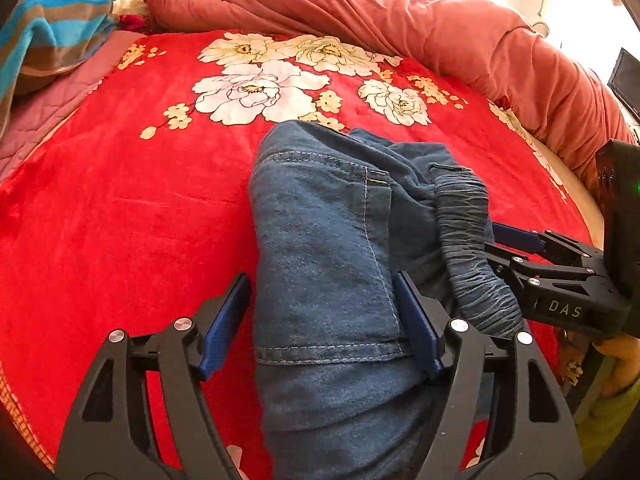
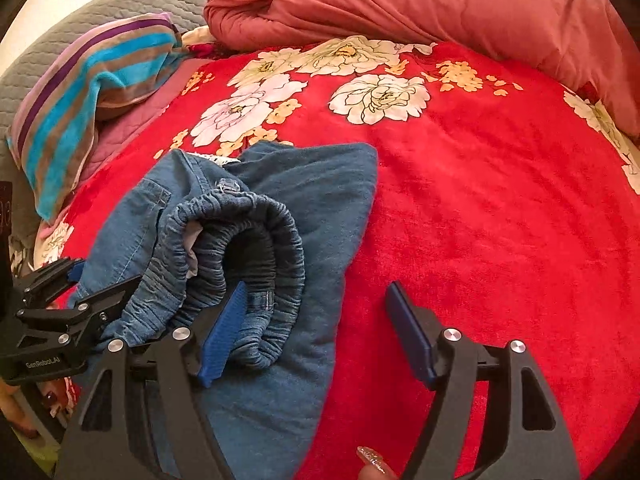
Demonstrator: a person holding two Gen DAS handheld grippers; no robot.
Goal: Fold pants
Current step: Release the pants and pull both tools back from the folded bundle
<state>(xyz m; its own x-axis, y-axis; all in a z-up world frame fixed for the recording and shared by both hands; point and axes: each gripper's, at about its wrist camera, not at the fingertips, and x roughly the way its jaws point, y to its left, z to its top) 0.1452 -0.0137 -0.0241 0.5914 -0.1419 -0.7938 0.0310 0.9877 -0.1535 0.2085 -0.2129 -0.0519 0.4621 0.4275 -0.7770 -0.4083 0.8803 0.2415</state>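
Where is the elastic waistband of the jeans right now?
In the right wrist view the elastic waistband lies curled on top of the jeans, lower left of centre, on the red floral blanket, against the right gripper's left finger.

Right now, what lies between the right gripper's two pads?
Right wrist view: the right gripper stands open over the jeans' edge and red floral blanket.

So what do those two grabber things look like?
Both the left gripper and the right gripper are black plastic frames with triangular cut-outs, silver round bolts and flat blue ribbed pads on the jaws. White lettering marks their sides. A glittery fingernail shows below.
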